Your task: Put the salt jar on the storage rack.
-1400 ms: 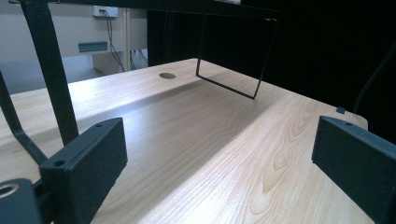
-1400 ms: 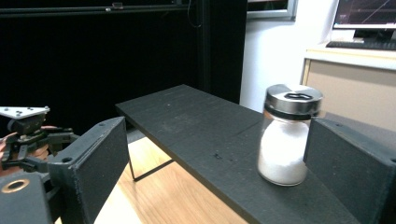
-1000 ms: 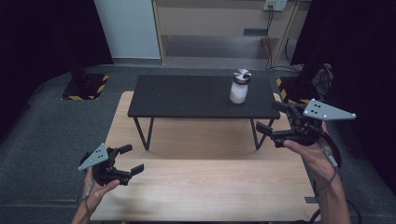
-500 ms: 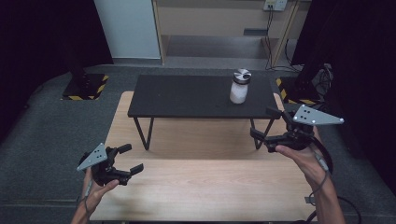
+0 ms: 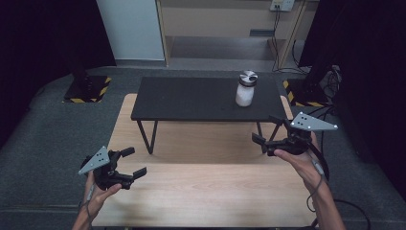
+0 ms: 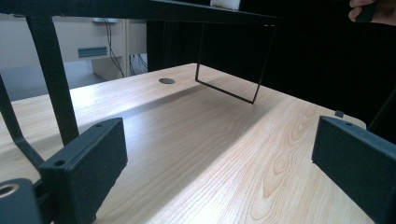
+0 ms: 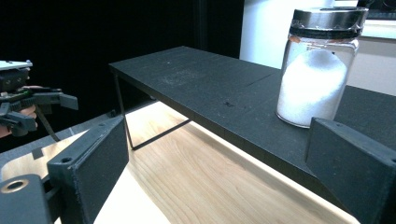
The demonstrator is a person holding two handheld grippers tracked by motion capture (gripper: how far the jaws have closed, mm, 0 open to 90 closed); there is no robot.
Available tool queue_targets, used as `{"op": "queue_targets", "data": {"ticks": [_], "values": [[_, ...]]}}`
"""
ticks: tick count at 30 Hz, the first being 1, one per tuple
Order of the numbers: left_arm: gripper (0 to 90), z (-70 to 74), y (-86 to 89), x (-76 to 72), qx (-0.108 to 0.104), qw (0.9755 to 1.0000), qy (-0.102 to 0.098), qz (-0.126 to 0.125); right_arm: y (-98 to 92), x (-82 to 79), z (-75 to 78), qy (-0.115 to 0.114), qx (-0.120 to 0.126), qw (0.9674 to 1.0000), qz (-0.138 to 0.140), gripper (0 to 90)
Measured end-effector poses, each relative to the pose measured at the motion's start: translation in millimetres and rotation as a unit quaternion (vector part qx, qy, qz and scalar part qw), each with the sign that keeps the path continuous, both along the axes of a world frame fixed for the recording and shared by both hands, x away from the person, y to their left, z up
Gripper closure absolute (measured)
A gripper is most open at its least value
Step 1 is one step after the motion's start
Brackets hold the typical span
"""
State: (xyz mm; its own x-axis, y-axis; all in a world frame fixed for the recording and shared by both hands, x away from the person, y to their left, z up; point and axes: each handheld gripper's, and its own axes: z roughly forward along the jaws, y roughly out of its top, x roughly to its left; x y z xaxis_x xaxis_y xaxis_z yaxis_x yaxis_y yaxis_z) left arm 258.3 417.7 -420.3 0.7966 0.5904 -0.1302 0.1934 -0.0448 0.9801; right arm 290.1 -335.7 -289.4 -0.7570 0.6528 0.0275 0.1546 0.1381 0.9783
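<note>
The left gripper (image 5: 129, 163) hovers over the near left of the wooden table (image 5: 201, 191), jaws spread and empty. Farther right, the right gripper (image 5: 267, 132) hangs by the black shelf's (image 5: 191, 98) near right edge, jaws also spread, empty. A jar (image 5: 246, 89) of white powder stands on the shelf's far right.

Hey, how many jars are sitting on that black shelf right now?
1. A single jar of white powder with a metal lid stands toward the right end of the black shelf; in the right gripper view it is at the upper right. None seem hidden.
</note>
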Motion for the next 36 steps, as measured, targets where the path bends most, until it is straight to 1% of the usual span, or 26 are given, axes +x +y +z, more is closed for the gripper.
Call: {"op": "queue_targets", "data": {"ticks": [8, 12, 14, 16, 22, 28, 36], "values": [[2.3, -0.6, 0.4, 0.1, -0.001, 1.0000, 0.001, 0.002, 0.3, 0.5, 1.3, 0.000, -0.002, 1.0000, 0.007, 7.1], [2.3, -1.5, 0.9, 0.5, -0.003, 1.0000, 0.002, 0.002, 1.5, -0.9, 1.2, -0.004, -0.002, 1.0000, 0.004, 7.5], [2.3, -2.0, 1.1, 0.8, -0.004, 1.0000, 0.003, 0.002, 1.5, -1.0, 1.6, -0.003, -0.002, 1.0000, 0.005, 7.5], [2.3, -1.5, 1.0, 1.1, -0.003, 1.0000, 0.002, 0.000, 2.5, -1.1, 3.4, -0.002, -0.003, 0.9999, 0.013, 7.5], [2.2, -1.0, 1.7, 0.1, -0.005, 1.0000, 0.000, 0.001, 6.3, -1.1, 3.9, -0.005, -0.007, 0.9998, 0.017, 7.5], [2.3, -1.1, 2.0, 0.0, -0.005, 1.0000, 0.000, 0.001, 6.0, -2.1, 4.1, -0.004, -0.005, 0.9999, 0.013, 7.7], [2.3, -0.7, 2.0, 0.1, -0.005, 1.0000, -0.001, 0.000, 6.3, -2.4, 4.6, -0.007, -0.005, 0.9999, 0.015, 7.7]]}}
